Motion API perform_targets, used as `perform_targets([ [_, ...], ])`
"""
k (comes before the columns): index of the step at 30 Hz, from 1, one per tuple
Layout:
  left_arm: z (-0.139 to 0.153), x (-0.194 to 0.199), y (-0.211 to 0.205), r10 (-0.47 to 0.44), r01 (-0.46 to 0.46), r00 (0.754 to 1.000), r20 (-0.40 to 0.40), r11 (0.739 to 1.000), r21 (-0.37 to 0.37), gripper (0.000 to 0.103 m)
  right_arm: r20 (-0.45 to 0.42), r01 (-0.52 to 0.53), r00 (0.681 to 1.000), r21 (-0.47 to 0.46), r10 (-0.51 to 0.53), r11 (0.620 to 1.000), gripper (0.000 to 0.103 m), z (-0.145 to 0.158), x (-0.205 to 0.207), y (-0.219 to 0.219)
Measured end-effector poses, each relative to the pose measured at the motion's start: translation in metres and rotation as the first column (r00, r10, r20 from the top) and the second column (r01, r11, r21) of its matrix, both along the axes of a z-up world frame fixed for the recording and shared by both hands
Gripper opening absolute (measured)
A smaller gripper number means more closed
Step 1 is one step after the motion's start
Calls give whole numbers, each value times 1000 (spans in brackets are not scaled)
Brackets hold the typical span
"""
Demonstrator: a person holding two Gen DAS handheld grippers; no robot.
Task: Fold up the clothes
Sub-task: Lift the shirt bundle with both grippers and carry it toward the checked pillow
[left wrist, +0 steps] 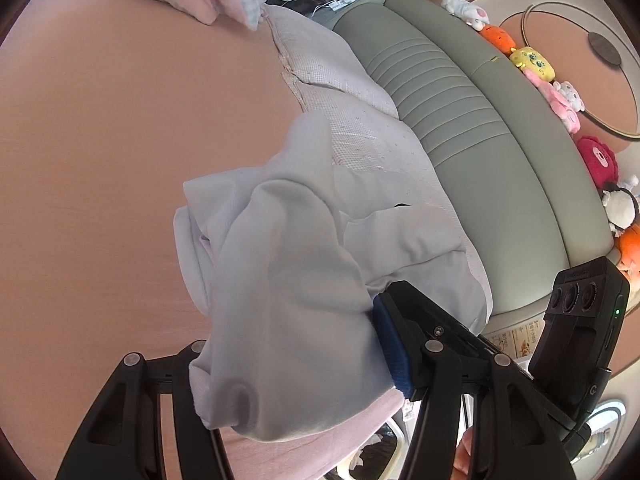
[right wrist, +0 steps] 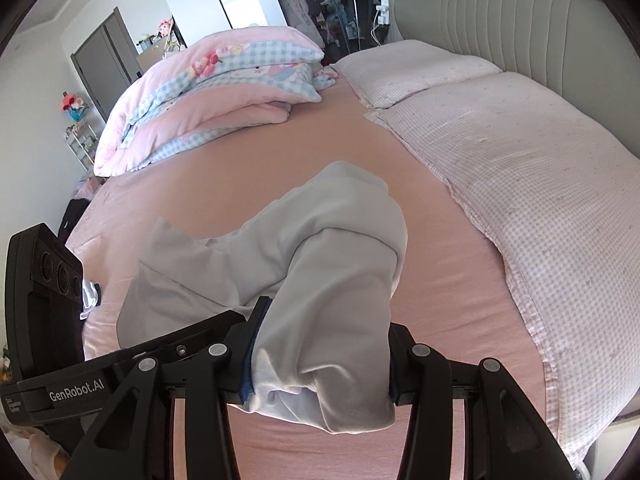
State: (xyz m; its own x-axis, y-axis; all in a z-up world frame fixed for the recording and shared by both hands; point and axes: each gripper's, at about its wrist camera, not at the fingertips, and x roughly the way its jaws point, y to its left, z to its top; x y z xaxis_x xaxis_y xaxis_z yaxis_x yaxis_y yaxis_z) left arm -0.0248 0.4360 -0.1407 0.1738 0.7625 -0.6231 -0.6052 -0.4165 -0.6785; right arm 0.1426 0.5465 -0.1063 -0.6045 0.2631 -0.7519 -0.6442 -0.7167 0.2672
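Note:
A pale white garment (left wrist: 280, 240) is bunched and lifted over the pink bed sheet (left wrist: 100, 140). My left gripper (left wrist: 296, 360) is shut on a thick fold of it; the cloth hides the left finger, and the blue pad (left wrist: 390, 344) presses its right side. In the right wrist view the same garment (right wrist: 328, 248) drapes forward from my right gripper (right wrist: 320, 364), which is shut on another thick fold between its blue pads (right wrist: 250, 356). Each view shows the other gripper's body at its edge, close beside.
Two checked pillows (right wrist: 500, 152) lie along the padded grey headboard (left wrist: 460, 120). A folded pink and blue quilt (right wrist: 208, 92) sits at the bed's far side. Plush toys (left wrist: 560, 92) line the ledge behind the headboard. A rack (right wrist: 82, 136) stands by the wall.

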Motion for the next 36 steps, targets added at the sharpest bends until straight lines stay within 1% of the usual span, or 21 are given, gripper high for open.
perform_targets([
  [1,-1,3,3,6,-6,1000,4,1000,-2,55,-1,2,1000,-8,-2,1000,47,-2,3,5],
  [3,0,9,7,6,-6,1000,-19,1000,21,55,-11,7,1000,-17,-7,1000,47,-5,9,11],
  [6,-3,12,10,-6,7,999,-32,999,49,55,-8,11,1000,-7,-11,1000,47,-5,13,15],
  [8,-10,14,13,-9,9,1000,-2,999,35,55,12,5,1000,-5,-5,1000,47,-8,13,18],
  [11,-21,19,17,-15,14,999,37,1000,12,55,71,-36,997,-7,37,999,47,-15,12,23],
  [15,-33,32,15,-23,24,997,74,1000,-3,55,150,-108,983,-2,107,994,47,-22,15,27],
  [17,-36,39,16,-32,33,994,102,999,-14,55,169,-120,978,-20,121,993,47,-24,21,30],
  [22,-37,58,23,-87,88,995,44,996,-25,55,147,-84,985,-78,95,993,48,-34,41,43],
  [25,-42,62,23,-89,91,995,40,995,-31,55,125,-34,991,-88,45,996,48,-41,48,42],
  [27,-43,63,23,-97,98,995,20,995,-36,55,114,-14,993,-92,25,996,48,-45,51,41],
  [30,-48,65,20,-107,108,994,32,994,-33,55,113,-4,993,-103,16,995,48,-50,53,42],
  [33,-50,68,16,-119,120,993,10,993,-18,55,109,-4,994,-110,16,994,48,-52,55,43],
  [36,-52,70,13,-121,121,993,6,993,-15,55,87,7,996,-118,4,993,48,-55,60,44],
])
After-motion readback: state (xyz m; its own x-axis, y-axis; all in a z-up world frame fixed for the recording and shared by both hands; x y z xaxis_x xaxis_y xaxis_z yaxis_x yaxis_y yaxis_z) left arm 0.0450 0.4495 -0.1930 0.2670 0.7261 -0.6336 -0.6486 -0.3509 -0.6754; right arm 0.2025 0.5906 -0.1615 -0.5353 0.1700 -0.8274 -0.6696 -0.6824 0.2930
